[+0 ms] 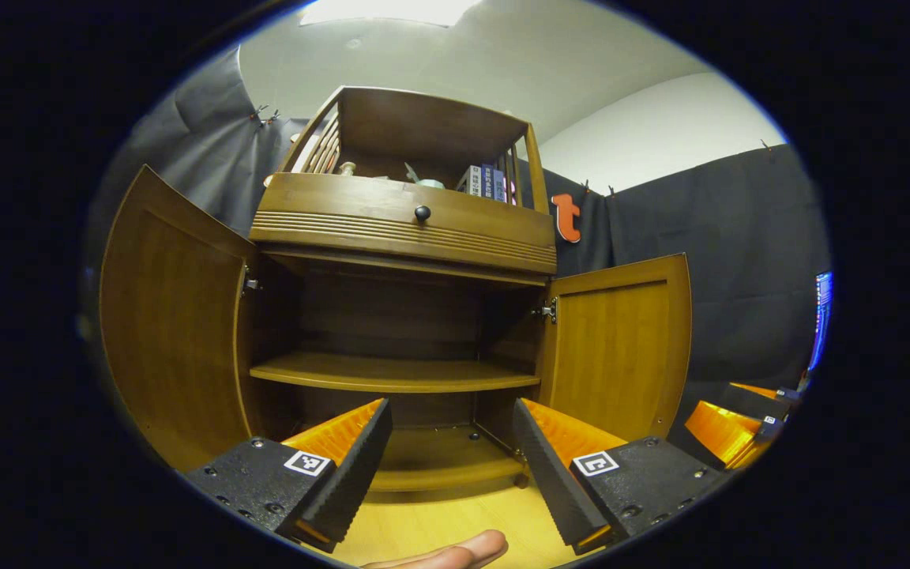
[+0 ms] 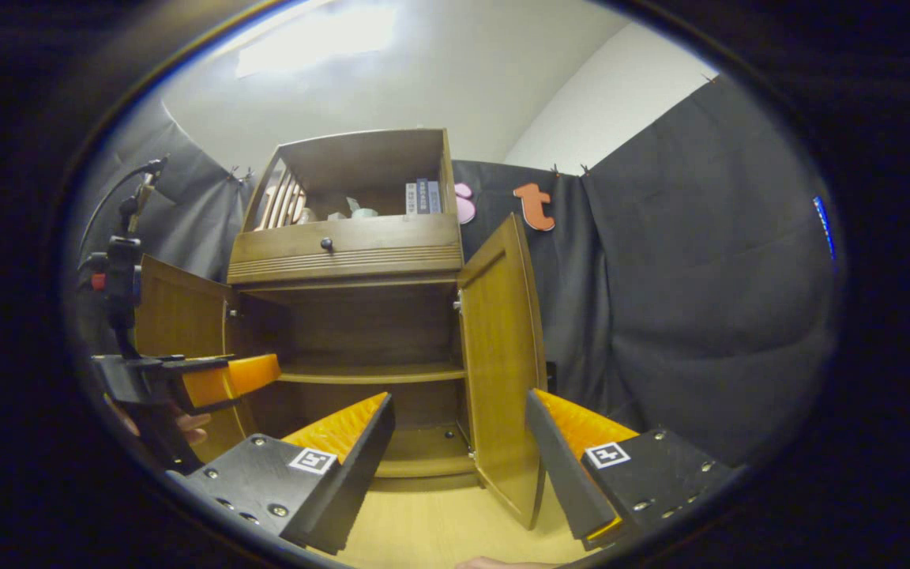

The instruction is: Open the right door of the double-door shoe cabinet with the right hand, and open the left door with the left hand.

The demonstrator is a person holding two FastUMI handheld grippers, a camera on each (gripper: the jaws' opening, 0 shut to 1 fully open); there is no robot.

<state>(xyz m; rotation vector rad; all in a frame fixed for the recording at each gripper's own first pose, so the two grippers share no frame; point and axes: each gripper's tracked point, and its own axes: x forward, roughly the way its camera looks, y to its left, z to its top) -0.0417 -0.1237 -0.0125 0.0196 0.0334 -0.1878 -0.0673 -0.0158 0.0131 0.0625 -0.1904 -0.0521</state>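
Cabinet (image 1: 404,229): brown wood, 2 doors, 1 drawer with a dark knob (image 1: 422,212), on a pale floor.
Left door (image 1: 174,316): swung wide, free of any grip.
Right door (image 2: 502,356): swung wide, also free.
Left gripper (image 1: 451,458): fingers apart, holding nothing, facing the open shelves (image 1: 392,371).
Right gripper (image 2: 459,458): fingers apart, holding nothing, right door's edge between them.
Handling, judged: stiff hinged panels, light swing; no door handle visible, so the free vertical edge is the hold. Both doors appear opened.

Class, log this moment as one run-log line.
left door: open | right door: open | left gripper: open | right gripper: open
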